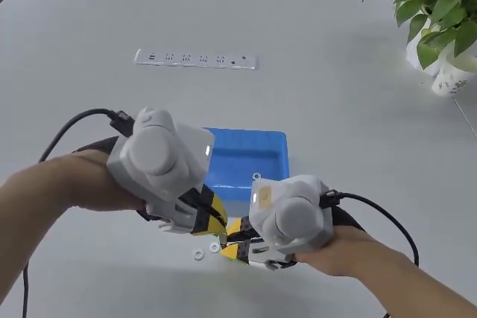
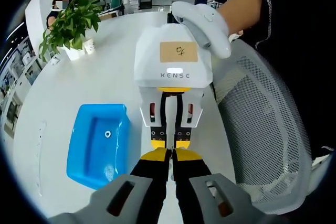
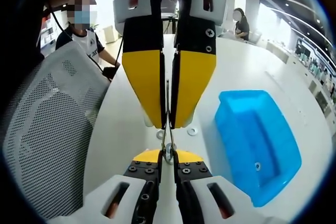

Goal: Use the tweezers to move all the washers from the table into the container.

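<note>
My two grippers meet tip to tip over the table's near edge, in front of the blue container (image 1: 250, 156). The thin metal tweezers (image 3: 167, 129) run between both pairs of jaws. My left gripper (image 3: 168, 123) is shut on the tweezers from above, and my right gripper (image 3: 168, 157) is shut on their lower end. In the left gripper view my left gripper (image 2: 171, 155) faces my right gripper (image 2: 171, 142). Two washers (image 1: 198, 255) (image 1: 215, 247) lie on the table under the jaws. One washer (image 1: 256, 176) sits inside the container.
A white power strip (image 1: 195, 59) lies at the far side of the table. A potted plant (image 1: 440, 13) stands at the back right. A mesh office chair (image 2: 262, 129) is beside the table. People sit in the background of the right gripper view.
</note>
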`<action>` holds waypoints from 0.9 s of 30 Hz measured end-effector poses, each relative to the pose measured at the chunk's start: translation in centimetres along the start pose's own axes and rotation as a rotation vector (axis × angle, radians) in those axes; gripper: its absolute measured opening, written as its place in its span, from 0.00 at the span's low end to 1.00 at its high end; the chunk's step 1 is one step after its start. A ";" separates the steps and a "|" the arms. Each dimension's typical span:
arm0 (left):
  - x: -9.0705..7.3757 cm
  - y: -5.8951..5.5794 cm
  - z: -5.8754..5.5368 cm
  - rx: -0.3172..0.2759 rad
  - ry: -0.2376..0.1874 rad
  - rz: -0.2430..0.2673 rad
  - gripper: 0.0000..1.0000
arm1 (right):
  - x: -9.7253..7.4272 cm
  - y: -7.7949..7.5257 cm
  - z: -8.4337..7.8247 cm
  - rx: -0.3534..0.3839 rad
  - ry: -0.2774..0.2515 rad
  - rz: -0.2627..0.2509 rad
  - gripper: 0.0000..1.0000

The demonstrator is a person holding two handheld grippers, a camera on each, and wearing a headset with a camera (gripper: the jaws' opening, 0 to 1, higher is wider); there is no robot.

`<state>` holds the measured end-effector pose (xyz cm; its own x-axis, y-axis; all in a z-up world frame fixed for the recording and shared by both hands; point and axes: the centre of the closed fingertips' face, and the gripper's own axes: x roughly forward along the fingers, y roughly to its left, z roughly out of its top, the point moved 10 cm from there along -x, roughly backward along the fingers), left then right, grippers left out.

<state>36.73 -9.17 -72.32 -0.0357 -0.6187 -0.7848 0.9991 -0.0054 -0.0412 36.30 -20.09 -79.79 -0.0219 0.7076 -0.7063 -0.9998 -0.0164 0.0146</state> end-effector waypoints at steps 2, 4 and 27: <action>0.0 0.0 0.0 0.000 0.000 -0.001 0.06 | 0.0 0.0 0.0 0.006 0.000 0.001 0.10; 0.0 0.0 0.0 0.002 0.000 0.000 0.06 | 0.0 0.0 0.0 0.012 -0.001 0.001 0.10; -0.1 0.1 0.0 0.003 0.007 -0.001 0.06 | 0.0 0.0 0.1 0.016 -0.001 0.001 0.09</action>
<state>36.84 -9.15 -72.24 -0.0371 -0.6129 -0.7893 0.9991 -0.0083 -0.0405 36.27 -20.00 -79.69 -0.0232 0.7080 -0.7058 -0.9996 -0.0064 0.0265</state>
